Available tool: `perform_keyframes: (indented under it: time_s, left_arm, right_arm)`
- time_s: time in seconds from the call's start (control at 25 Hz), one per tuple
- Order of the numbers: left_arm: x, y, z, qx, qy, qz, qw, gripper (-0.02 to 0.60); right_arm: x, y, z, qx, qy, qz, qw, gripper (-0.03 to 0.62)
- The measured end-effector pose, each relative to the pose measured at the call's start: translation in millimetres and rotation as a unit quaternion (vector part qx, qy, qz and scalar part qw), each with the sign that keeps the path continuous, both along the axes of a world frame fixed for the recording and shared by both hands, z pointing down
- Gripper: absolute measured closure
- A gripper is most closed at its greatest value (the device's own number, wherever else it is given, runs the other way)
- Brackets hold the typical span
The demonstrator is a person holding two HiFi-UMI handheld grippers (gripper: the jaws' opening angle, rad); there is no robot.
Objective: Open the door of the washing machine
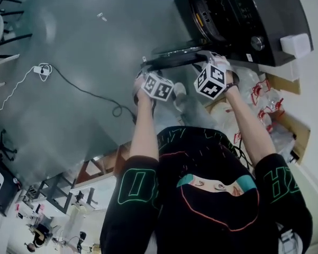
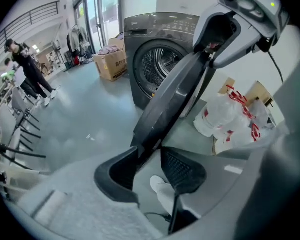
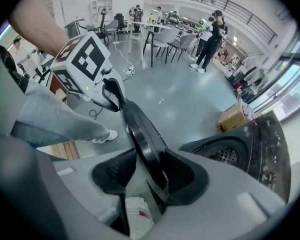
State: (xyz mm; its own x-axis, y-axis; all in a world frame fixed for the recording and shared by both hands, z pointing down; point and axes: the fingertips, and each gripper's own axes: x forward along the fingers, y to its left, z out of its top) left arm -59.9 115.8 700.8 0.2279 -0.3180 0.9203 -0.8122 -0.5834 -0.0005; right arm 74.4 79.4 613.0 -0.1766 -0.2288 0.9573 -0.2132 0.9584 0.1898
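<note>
The dark grey round door (image 2: 177, 96) stands swung clear of the grey front-loading washing machine (image 2: 157, 49). The left gripper (image 2: 149, 168) and right gripper (image 3: 146, 176) straddle its rim, jaws released. Opening looks nearly done; next, lift both clear.

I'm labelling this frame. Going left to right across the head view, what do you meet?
white power strip on the floor → left hand-held gripper → right hand-held gripper → white box
</note>
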Motion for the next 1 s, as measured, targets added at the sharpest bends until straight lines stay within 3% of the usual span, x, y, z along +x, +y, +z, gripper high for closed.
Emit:
perform_keyframes:
  time_s: [0.32, 0.4, 0.52, 0.6, 0.72, 0.8, 0.88, 1.0]
  left_arm:
    - [17.9, 55.1, -1.8, -0.005, -0.023, -0.085, 0.9961, 0.431]
    - [13.5, 64.9, -5.7, -0.008, -0.020, -0.142, 0.9897, 0.414]
    - [4.8, 76.6, -31.4, 0.016, -0.004, -0.236, 0.9717, 0.423]
    - [-9.1, 81.7, -61.7, 0.059, 0.006, -0.288, 0.9559, 0.463]
    - [-39.7, 77.5, -114.5, 0.123, 0.027, -0.378, 0.9171, 0.530]
    - [-56.2, 67.2, -153.9, 0.166, 0.036, -0.419, 0.8917, 0.563]
    - [-64.7, 48.4, -193.6, 0.216, 0.048, -0.439, 0.8710, 0.569]
    - [-72.6, 16.3, -248.4, 0.283, 0.076, -0.459, 0.8389, 0.571]
  right_arm:
    - [10.5, 36.0, -1.8, 0.026, -0.016, -0.091, 0.995, 0.416]
    - [13.5, 40.3, 0.4, 0.030, -0.024, -0.113, 0.993, 0.416]
    - [17.4, 42.4, -3.8, 0.010, -0.042, -0.120, 0.992, 0.414]
    - [12.0, 43.3, -19.3, -0.008, -0.085, -0.084, 0.993, 0.410]
    - [-9.0, 35.3, -60.4, -0.027, -0.192, 0.000, 0.981, 0.416]
    - [-23.7, 24.4, -87.8, -0.028, -0.253, 0.044, 0.966, 0.457]
    - [-33.3, 8.5, -113.4, -0.015, -0.309, 0.081, 0.948, 0.576]
    - [-46.2, -15.1, -150.9, -0.001, -0.387, 0.117, 0.915, 0.591]
